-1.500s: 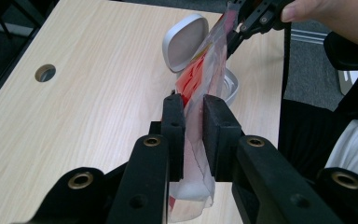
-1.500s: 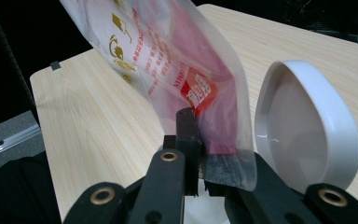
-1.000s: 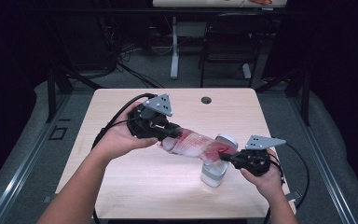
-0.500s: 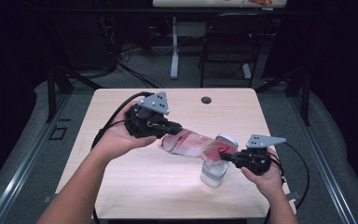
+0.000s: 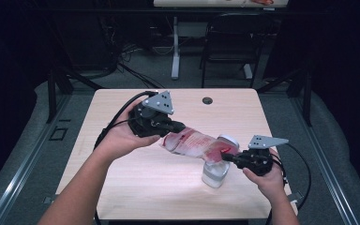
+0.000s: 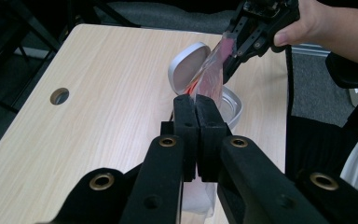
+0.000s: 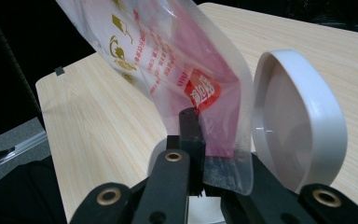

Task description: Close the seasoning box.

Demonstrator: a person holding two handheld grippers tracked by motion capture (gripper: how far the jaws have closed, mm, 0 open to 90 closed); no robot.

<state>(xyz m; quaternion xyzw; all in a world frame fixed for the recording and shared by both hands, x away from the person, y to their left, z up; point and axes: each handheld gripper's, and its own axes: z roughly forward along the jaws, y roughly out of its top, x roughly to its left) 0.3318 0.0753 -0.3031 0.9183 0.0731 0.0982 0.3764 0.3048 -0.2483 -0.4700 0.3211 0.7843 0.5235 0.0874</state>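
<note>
A light wooden tabletop (image 5: 122,122) with a round cable hole (image 5: 207,100) stands on grey carpet (image 5: 337,154); behind it, a black chair (image 5: 227,47) in dim surroundings

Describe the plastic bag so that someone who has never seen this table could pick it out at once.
On the light wooden table, look between the two hand-held tools. Stretched between them, above a small clear jar with its white lid hinged open, is the plastic bag, pinched at each end. It is the only soft, see-through thing here, with red print.
</note>
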